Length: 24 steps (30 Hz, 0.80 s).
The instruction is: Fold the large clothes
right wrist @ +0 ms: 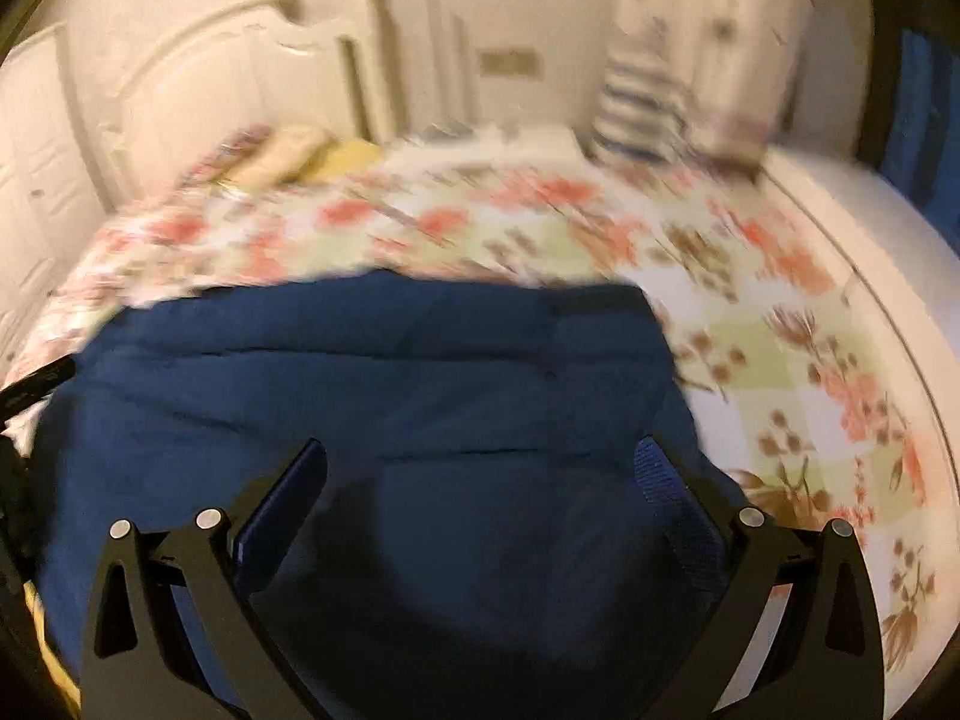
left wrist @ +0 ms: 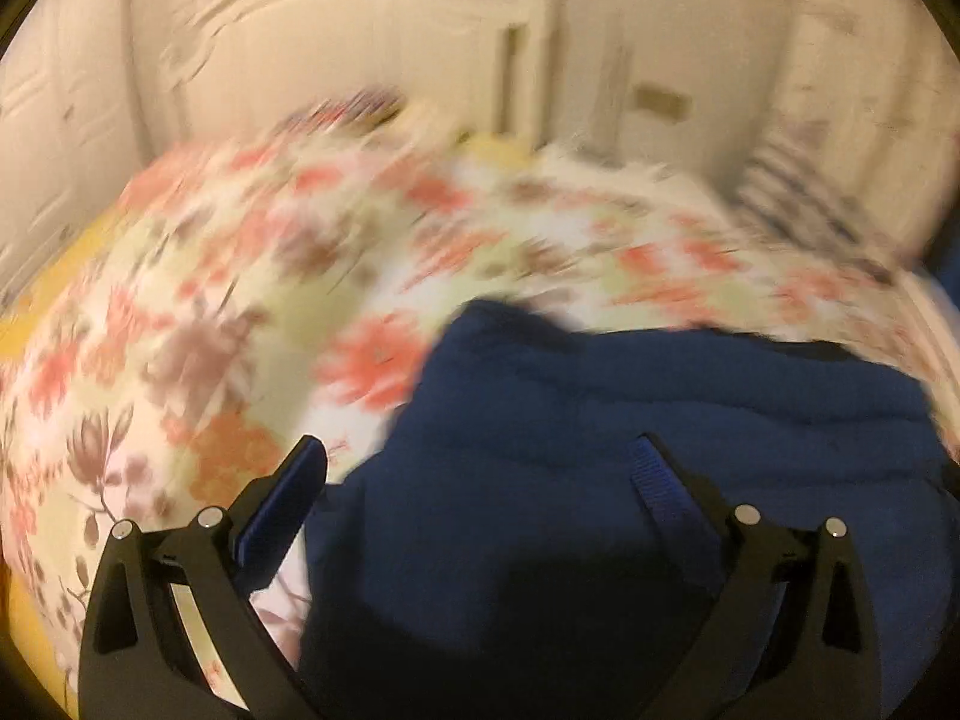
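- Left wrist view: the left gripper (left wrist: 480, 462) has its fingers spread wide with nothing between them; one black finger with a blue pad (left wrist: 282, 510) sits at 7 o'clock, the other at 5 o'clock.
- The dark blue garment (left wrist: 630, 420) fills the frame from the centre to 5 o'clock, lying bunched on the floral bedspread (left wrist: 210, 312); the right-hand finger is over the cloth, the left-hand one beside its edge.
- Only this view shows a yellow sheet (left wrist: 36, 312) at 9 o'clock, under the bedspread's edge.
- Right wrist view: the right gripper (right wrist: 480, 462) is likewise spread wide and empty, both fingers over the blue garment (right wrist: 360, 372), which covers the centre and 7 o'clock.
- Only this view shows the bare white mattress edge (right wrist: 870, 252) at 3 o'clock and pale pillows (right wrist: 294, 156) at 11 o'clock.
- Both views show a cream headboard (right wrist: 198, 78) and a striped cloth (right wrist: 642, 108) at 1 o'clock, heavily blurred.
- No writing can be read.
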### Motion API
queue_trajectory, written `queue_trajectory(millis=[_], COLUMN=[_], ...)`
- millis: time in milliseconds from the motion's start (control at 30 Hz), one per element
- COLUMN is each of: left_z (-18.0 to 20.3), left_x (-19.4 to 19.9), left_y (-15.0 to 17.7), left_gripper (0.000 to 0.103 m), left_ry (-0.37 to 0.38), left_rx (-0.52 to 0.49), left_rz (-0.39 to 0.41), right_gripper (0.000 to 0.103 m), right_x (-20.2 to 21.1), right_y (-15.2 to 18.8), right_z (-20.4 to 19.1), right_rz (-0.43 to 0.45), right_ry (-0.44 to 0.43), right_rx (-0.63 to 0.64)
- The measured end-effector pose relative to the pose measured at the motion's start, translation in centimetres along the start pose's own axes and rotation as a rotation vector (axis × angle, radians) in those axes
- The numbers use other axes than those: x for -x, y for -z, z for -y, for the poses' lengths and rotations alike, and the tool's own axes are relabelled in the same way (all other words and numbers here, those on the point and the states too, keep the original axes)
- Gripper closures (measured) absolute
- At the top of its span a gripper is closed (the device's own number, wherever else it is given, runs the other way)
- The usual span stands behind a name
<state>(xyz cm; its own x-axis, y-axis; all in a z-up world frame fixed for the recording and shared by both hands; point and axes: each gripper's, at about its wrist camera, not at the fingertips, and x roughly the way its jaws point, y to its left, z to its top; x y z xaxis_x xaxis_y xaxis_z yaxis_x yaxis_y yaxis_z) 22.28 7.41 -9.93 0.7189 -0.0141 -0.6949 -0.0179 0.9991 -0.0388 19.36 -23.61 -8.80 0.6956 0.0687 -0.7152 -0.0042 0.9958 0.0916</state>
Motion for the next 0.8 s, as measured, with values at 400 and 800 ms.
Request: queue_trajectory(millis=[400,800], left_z=[11.0,4.2], left_x=[-0.9,1.9], left_y=[4.9,5.8], left_gripper=[0.002,0.002], left_ry=[0.011,-0.04], left_rx=[-0.311,-0.203], left_rz=[0.01,0.009], right_gripper=[0.004,0.005], right_x=[-1.4,1.4], right_y=[3.6,2.4], right_z=[-10.2,-3.6], right_rz=[-0.029,0.021], right_ry=[-0.122,0.039], right_rx=[0.319,0.175])
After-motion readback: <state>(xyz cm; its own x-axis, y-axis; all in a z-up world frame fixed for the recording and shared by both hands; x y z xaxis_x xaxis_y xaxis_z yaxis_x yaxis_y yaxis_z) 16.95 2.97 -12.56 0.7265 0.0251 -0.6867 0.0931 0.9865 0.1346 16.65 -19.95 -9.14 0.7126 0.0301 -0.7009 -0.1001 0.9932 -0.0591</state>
